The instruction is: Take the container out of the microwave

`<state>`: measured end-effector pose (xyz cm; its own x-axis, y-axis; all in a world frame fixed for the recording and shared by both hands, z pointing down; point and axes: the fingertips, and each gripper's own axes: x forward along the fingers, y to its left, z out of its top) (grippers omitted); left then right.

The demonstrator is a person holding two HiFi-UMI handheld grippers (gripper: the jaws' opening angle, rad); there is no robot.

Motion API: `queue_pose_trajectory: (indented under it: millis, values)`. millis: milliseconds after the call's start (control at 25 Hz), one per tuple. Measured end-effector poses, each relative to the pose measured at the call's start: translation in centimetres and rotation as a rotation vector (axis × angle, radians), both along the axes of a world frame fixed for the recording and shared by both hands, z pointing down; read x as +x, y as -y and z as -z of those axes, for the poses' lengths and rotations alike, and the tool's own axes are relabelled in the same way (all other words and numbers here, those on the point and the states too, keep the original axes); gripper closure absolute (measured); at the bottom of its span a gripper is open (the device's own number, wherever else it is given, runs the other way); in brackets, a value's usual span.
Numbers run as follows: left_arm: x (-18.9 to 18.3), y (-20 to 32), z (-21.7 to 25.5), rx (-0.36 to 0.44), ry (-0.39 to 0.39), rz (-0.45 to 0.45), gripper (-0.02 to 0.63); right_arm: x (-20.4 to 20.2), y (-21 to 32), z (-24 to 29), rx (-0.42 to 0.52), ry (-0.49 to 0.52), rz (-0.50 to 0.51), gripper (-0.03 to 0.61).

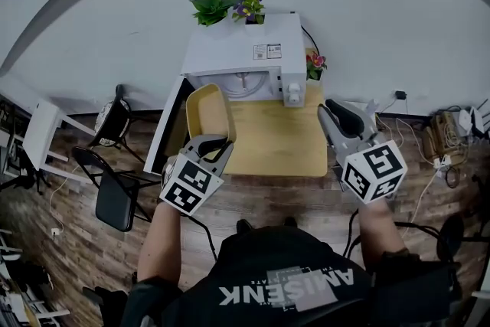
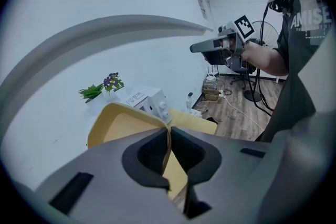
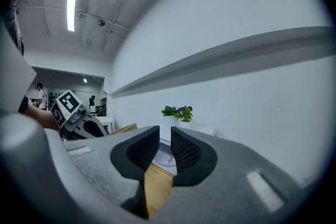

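Observation:
The yellow container hangs in front of the open white microwave, above the left part of the wooden table. My left gripper is shut on its near rim. In the left gripper view the pads pinch that thin rim, and the container spreads out beyond them. My right gripper hovers to the right of the table, apart from the container. Its jaws stand a narrow gap apart with nothing between them. The glass turntable shows inside the microwave.
The microwave door swings out to the left, close by the container. Potted plants stand on top of the microwave and a small flower pot stands beside it. Black folding chairs are at the left, cables on the floor at the right.

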<state>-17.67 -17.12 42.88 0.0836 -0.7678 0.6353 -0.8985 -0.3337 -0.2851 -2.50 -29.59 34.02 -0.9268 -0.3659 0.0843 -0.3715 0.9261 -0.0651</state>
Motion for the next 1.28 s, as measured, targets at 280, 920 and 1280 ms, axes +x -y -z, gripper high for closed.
queue_pose_trajectory:
  millis: [280,920,1280]
  values:
    - [-1.7,-0.9,3.2,0.062,-0.088,-0.018,0.592,-2.9,-1.5,1.4,-0.012,0.007,-0.015,0.524]
    - [-3.3,-2.9,5.0,0.095,-0.116,-0.068,0.592,-5.4,-3.8,2.0,0.037,-0.036,-0.070,0.572]
    - [-4.2,-3.7,4.7,0.091,-0.125,-0.061,0.592,-5.7,-4.3,1.9,0.038,-0.056,-0.097,0.572]
